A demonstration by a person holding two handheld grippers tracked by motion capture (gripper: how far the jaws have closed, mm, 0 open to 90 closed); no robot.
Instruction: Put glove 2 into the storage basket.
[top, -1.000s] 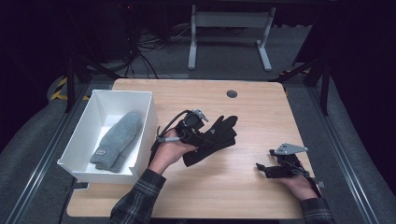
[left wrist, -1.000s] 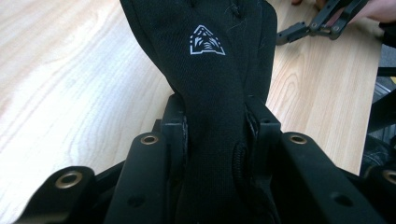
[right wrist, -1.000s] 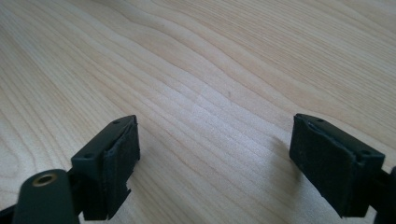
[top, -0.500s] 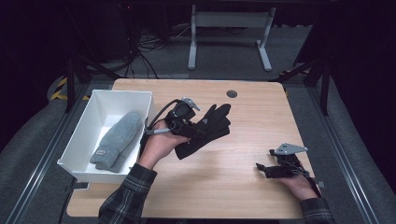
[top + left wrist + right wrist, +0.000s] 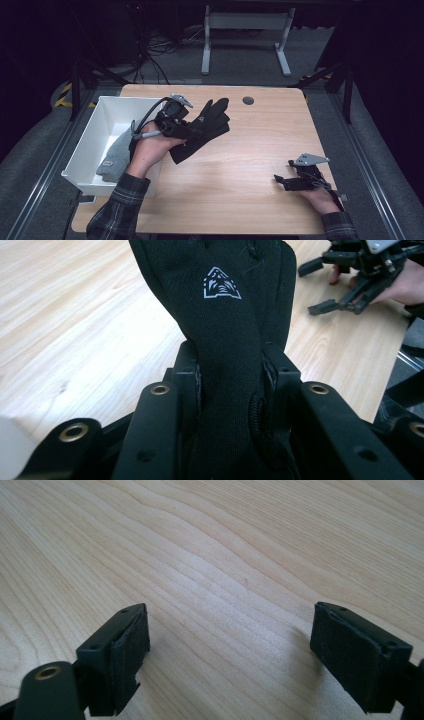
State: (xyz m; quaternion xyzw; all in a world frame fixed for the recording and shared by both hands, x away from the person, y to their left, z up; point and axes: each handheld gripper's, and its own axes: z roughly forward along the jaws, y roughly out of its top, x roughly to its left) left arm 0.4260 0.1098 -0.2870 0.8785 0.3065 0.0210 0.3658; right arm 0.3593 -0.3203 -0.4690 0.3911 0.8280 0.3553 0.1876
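Surface (image 5: 240,165): light wood, rounded corners, taking up the centre of the high view. Its right half and lower centre are bare and give wide open room; a small dark round grommet (image 5: 248,100) sits near the far edge, upper centre.

White bin (image 5: 90,150): on the left edge of the surface, left of centre in the frame, its lower corner reaching past the surface's near left side. A grey glove (image 5: 116,156) lies inside against the bin's right wall.

Black glove (image 5: 202,131): held off the surface, centre-left of the frame, just right of the bin's right wall, fingers pointing to the upper right. In the left gripper view its cuff end (image 5: 227,405) runs up between the two jaws, white triangular logo at upper centre.

Left tongs (image 5: 187,131): closed on the black glove, pads pressing both sides of the fabric, jaws part-way in.

Right tongs (image 5: 281,181): lower right of the frame, low over the surface near its right edge, well apart from the glove. Jaws stand wide apart with bare wood between them (image 5: 230,645).
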